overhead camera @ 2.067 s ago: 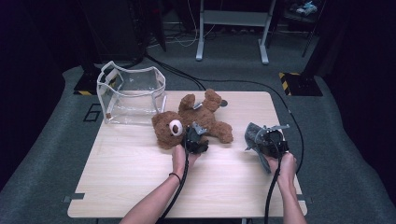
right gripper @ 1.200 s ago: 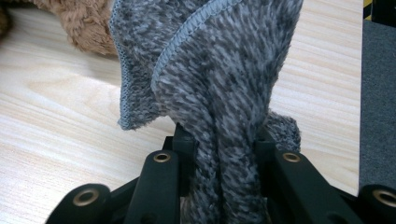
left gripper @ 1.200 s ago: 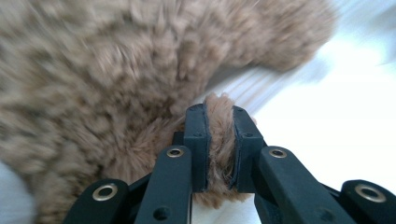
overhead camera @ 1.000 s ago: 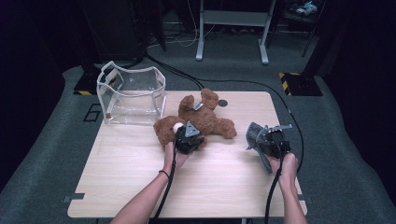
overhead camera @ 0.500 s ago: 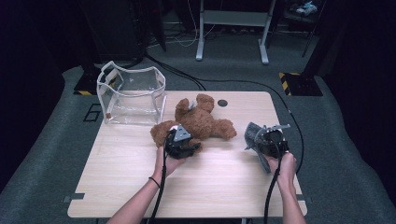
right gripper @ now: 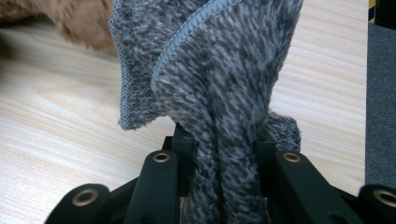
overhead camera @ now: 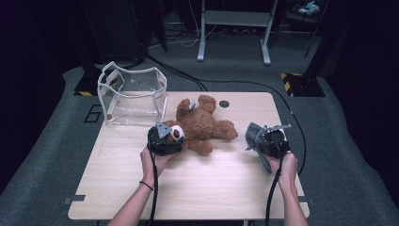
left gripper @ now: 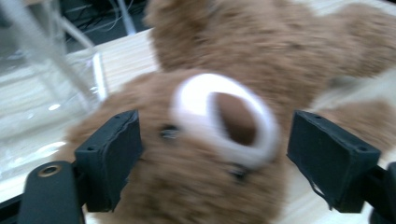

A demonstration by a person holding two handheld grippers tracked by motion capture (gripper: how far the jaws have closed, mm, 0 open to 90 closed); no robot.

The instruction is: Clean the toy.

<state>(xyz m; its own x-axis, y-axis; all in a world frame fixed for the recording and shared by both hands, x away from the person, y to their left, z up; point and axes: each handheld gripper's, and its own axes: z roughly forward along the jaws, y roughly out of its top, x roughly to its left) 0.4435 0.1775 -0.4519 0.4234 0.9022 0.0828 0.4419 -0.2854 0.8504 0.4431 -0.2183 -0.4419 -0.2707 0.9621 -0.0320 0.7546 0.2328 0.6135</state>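
On the wooden table [overhead camera: 197, 188], the brown teddy bear [overhead camera: 200, 125] lies on its back, its long axis slanting from the head at the near left to the legs at the far right. The left gripper [overhead camera: 164, 139] sits at the bear's head [left gripper: 210, 140]; its jaws have just been opening and flank the face without pressing. Well right of the bear, the right gripper [overhead camera: 268, 141] is clamped on a bunched grey knit cloth [right gripper: 219, 79].

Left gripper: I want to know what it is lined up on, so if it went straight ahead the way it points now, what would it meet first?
Probably the teddy bear's head: the left gripper has open jaws either side of its white muzzle, not pressing it.
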